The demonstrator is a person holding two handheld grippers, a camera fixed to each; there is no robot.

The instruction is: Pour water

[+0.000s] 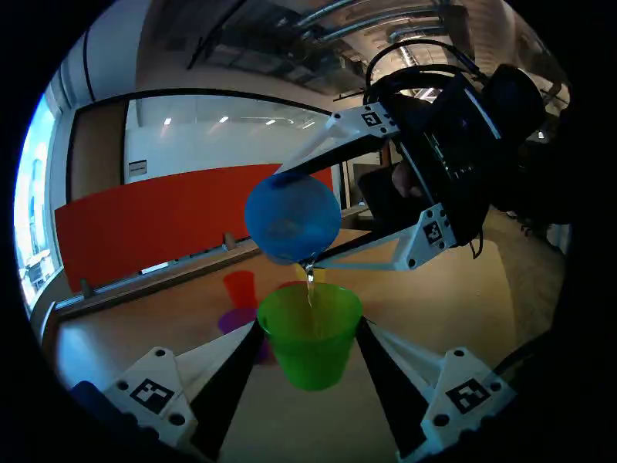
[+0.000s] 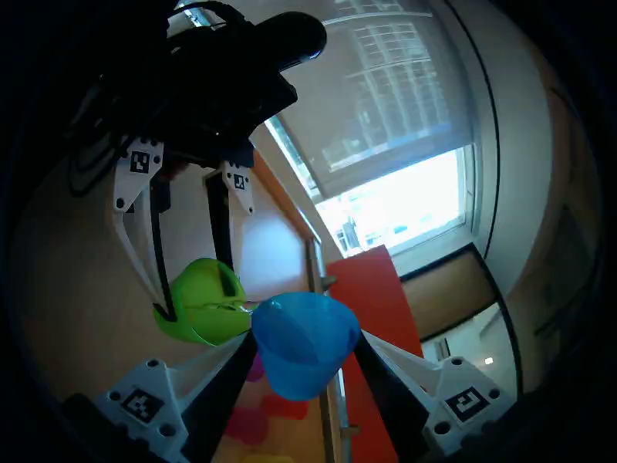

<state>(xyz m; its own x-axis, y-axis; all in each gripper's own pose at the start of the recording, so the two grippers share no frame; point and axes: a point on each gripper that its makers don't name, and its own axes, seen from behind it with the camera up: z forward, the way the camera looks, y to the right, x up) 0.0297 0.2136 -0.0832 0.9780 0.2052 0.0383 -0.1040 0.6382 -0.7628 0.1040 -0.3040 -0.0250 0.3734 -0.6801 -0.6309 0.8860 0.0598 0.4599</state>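
Observation:
My left gripper (image 1: 308, 347) is shut on a green cup (image 1: 310, 336), held upright above the wooden table. Just above it, my right gripper (image 1: 297, 220) holds a blue cup (image 1: 293, 217) tipped over, and a thin stream of water (image 1: 310, 287) runs from its lip into the green cup. In the right gripper view my right gripper (image 2: 305, 359) is shut on the blue cup (image 2: 305, 351), whose rim meets the green cup (image 2: 202, 301). The left gripper (image 2: 189, 255) grips that green cup from the far side.
On the wooden table (image 1: 432, 309) behind the green cup stand a red cup (image 1: 241, 287), a purple cup (image 1: 235, 318) and a yellow one (image 1: 318, 273). A red wall panel (image 1: 154, 220) runs along the table's far edge. A bright window (image 2: 401, 204) lies ahead of the right gripper.

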